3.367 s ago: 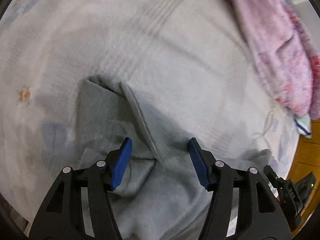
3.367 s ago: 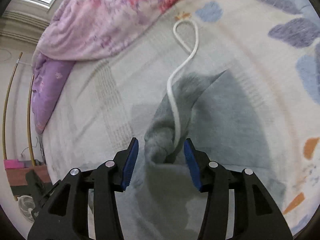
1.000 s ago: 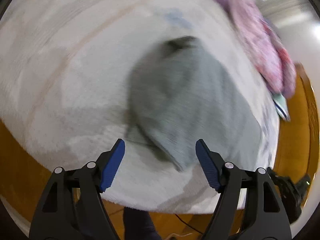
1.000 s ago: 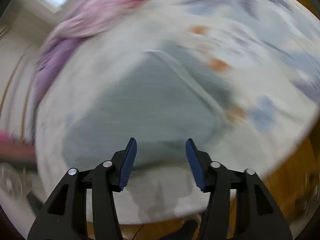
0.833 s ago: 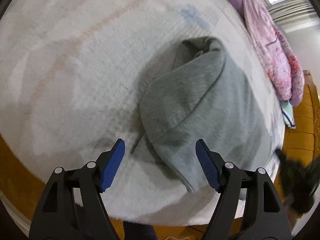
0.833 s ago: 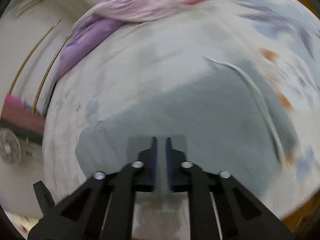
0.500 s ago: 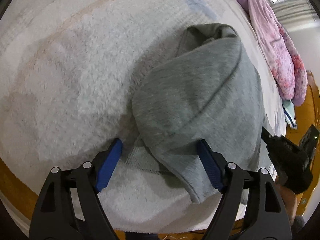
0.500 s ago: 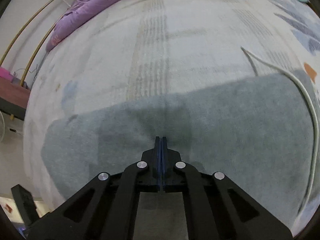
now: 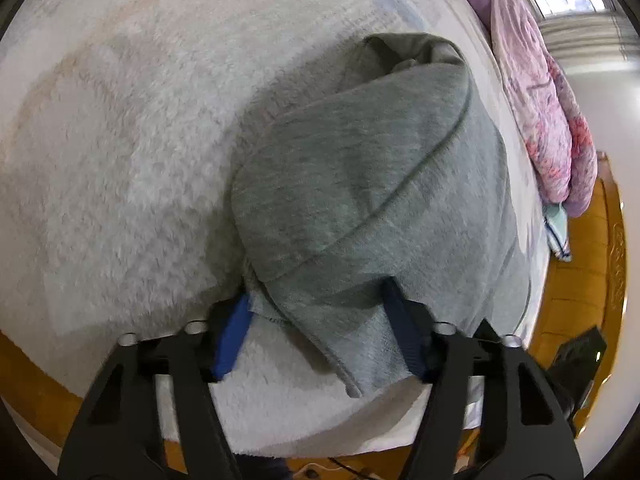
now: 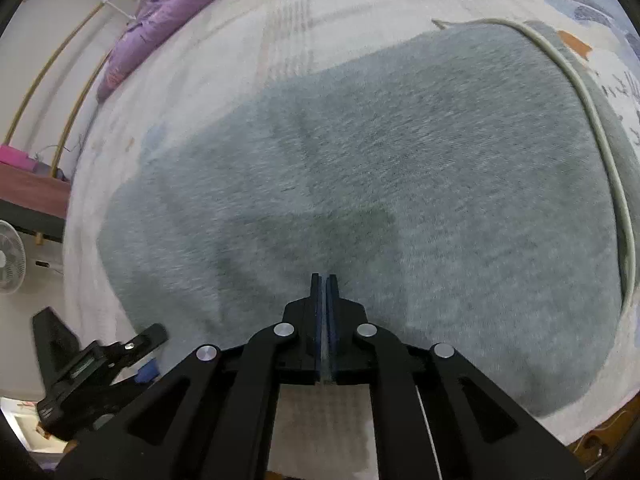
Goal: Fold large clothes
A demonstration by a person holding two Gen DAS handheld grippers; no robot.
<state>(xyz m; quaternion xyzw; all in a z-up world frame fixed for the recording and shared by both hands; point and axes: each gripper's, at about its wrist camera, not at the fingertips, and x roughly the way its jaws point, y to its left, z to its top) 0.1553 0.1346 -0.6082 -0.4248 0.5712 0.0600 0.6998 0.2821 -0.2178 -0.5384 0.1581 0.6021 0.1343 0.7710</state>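
On the bed (image 9: 120, 168), a grey garment (image 9: 360, 184) lies partly folded, its near corner still loose.

Several layers already overlap, so folding looks well underway, though this bundle seems to need at least one more fold. Jaws of the left gripper (image 9: 320, 332) stand wide apart, straddling the garment's near corner without clamping it. Those of the right gripper (image 10: 324, 312) are pressed together at the garment's near edge; whether cloth is pinched, I cannot tell.
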